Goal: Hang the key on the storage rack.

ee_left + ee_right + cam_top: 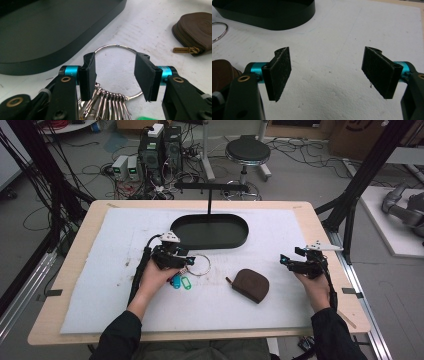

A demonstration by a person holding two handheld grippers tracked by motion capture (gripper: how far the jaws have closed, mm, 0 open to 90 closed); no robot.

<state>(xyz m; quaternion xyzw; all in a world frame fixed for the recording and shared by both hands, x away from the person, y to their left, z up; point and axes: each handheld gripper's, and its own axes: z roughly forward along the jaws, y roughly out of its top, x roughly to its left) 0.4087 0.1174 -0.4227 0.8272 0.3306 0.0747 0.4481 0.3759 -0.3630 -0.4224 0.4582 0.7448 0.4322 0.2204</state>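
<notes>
A large silver key ring [200,265] lies on the white mat with several metal clips [110,105] and a blue tag [175,281] and green tag [186,283] on it. My left gripper [189,262] is low over the ring. In the left gripper view the ring [117,46] arcs between the two pads and passes behind each, and the left gripper [116,73] stands part-way open; I see no pad pressing on the wire. My right gripper [284,261] hovers at the mat's right side, and its jaws [327,72] are wide apart with only bare mat between them.
A brown zipped pouch [251,284] lies between the two hands, its brass pull [183,50] pointing toward the ring. A black oval tray [235,241] with an upright T-stand [209,195] sits just behind the ring. A white mat [100,285] covers the wooden table.
</notes>
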